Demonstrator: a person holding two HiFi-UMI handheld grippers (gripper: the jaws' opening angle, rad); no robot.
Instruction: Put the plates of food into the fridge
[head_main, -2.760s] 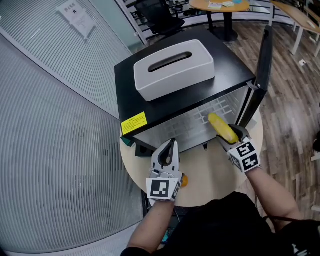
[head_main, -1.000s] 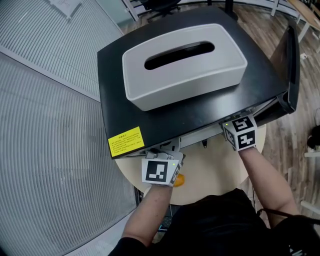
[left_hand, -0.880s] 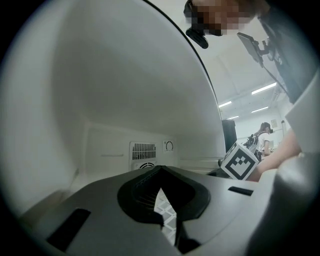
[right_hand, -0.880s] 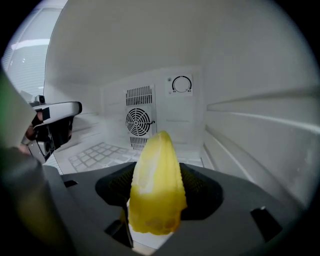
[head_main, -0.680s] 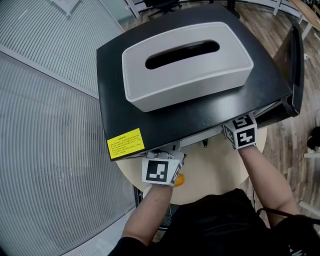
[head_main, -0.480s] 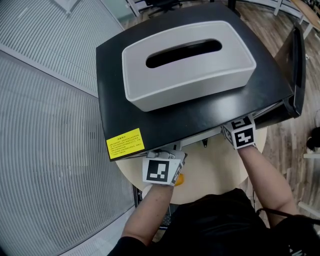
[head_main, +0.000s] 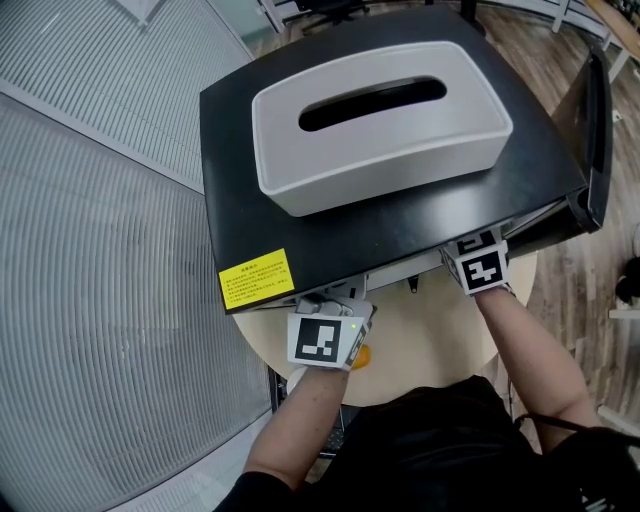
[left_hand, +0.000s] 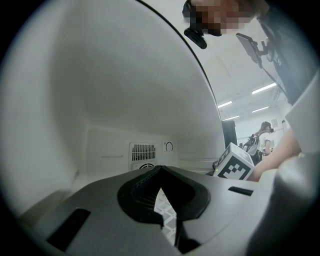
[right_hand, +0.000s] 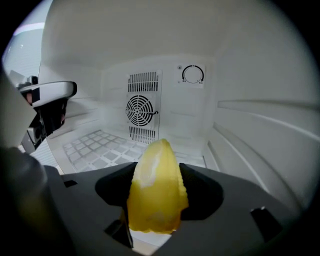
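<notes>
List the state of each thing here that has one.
fridge door: open.
left gripper: shut, nothing between its jaws.
right gripper: shut on the yellow food piece.
yellow food piece: held above the wire shelf.
grey box: resting on the fridge top, slot up.

Right hand-held gripper (right_hand: 155, 172) clamped on yellow food piece (right_hand: 152, 200), white fridge interior (right_hand: 240, 75), rear fan vent (right_hand: 141, 111)

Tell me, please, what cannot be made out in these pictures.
- Head view: the fridge's black top hides its inside and both grippers' jaws.
- Head view: a marker cube covers most of an orange thing.
- Right gripper view: the yellow food is too blurred to name.
</notes>
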